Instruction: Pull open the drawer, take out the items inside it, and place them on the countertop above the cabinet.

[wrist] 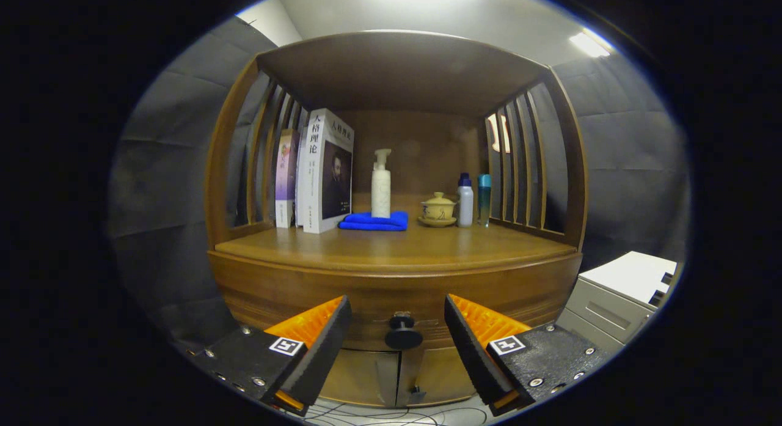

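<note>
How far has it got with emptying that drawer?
Nothing looks done yet: the drawer is shut. In hand: the tool is open, its fingers either side of the round drawer knob, not touching it. Left: grip the knob, pull the drawer open, lift out whatever is inside and set it on the countertop, which has bare space in front of the blue cloth.

Setting: a staged home corner inside a recording booth; dark padded cloth walls (165,169) enclose it on both sides. Straight ahead of the spread fingers, a wooden cabinet (397,285) with slatted sides and a countertop (391,246); beyond the fingers, on that top: upright books (324,169), a pump bottle (380,184) on a folded blue cloth (374,221), a lidded teacup (438,209), two small bottles (473,200); a grey office drawer unit (617,297) stands beside the cabinet; ceiling strip lights (589,44) above.
</note>
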